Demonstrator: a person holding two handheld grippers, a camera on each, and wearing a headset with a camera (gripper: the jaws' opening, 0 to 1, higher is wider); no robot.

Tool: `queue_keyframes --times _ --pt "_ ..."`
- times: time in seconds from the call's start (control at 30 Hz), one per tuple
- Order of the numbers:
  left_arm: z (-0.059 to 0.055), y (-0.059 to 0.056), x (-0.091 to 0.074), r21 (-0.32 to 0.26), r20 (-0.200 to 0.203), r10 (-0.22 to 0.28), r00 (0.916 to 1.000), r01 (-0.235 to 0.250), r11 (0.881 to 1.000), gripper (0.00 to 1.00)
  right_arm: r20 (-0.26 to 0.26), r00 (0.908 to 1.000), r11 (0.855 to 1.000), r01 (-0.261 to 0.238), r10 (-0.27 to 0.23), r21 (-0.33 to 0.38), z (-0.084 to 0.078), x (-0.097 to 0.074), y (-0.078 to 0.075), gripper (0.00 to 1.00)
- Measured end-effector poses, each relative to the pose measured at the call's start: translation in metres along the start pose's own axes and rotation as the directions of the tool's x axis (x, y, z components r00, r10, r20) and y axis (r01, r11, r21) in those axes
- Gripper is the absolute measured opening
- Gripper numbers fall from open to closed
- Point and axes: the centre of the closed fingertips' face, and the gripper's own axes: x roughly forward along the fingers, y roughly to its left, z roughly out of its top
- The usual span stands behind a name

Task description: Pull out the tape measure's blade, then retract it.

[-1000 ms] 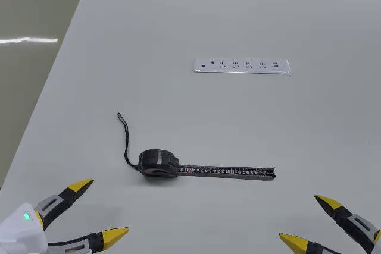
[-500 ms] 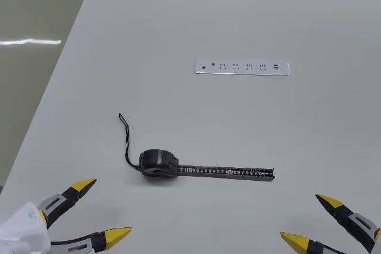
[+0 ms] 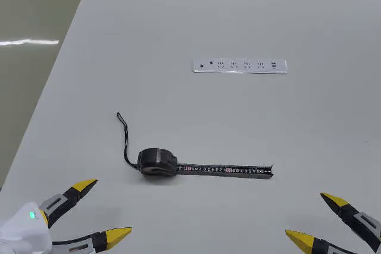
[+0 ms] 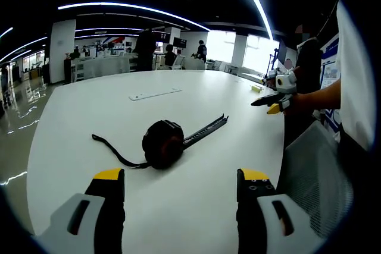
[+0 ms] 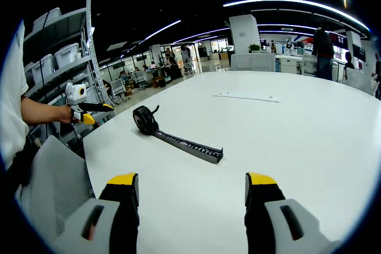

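White table (image 3: pixel 178 28) was big and flat. The left gripper (image 3: pixel 107 207) and right gripper (image 3: pixel 309 215) hung over its near edge, jaws apart, holding nothing. The black tape measure (image 3: pixel 157 162) lay between them, farther in, its blade (image 3: pixel 226 171) pulled out. If the blade snapped back fast, it could whip and push the tape measure away.

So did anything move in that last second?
Barely. The right gripper may have drifted slightly rightward; nothing was grabbed or released. The tape measure stayed put with its blade out, the left gripper open short of it, the power strip beyond.
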Motion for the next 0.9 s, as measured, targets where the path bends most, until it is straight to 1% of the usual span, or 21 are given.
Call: queue_keyframes --times 0.23,0.37,0.5,0.7,0.83,0.9 --pt "0.001 0.004 0.001 0.004 0.0 -0.001 1.0 0.001 1.0 0.75 0.0 0.9999 1.0 -0.012 0.012 -0.01 0.003 0.004 0.002 0.73" --pt "0.003 0.008 0.004 0.008 0.001 -0.009 1.0 0.009 1.0 0.75 -0.008 0.9996 0.999 -0.026 0.025 -0.028 0.005 0.008 0.001 0.73" --pt "0.005 0.011 0.006 0.017 -0.002 -0.014 0.9999 0.014 1.0 0.75 -0.001 0.9991 0.999 -0.042 0.042 -0.034 0.007 0.011 0.001 0.72" --pt "0.009 0.015 0.013 0.042 -0.012 -0.033 0.9994 0.034 0.999 0.74 -0.011 0.9982 0.997 -0.06 0.06 -0.054 0.009 0.015 -0.004 0.7" --pt "0.013 0.019 0.018 0.055 -0.013 -0.044 0.9989 0.045 0.997 0.74 -0.016 0.9976 0.996 -0.069 0.068 -0.06 0.01 0.016 -0.007 0.7" --pt "0.016 0.021 0.02 0.057 -0.006 -0.05 0.9987 0.051 0.997 0.74 -0.021 0.9973 0.995 -0.072 0.07 -0.064 0.01 0.017 -0.01 0.7"
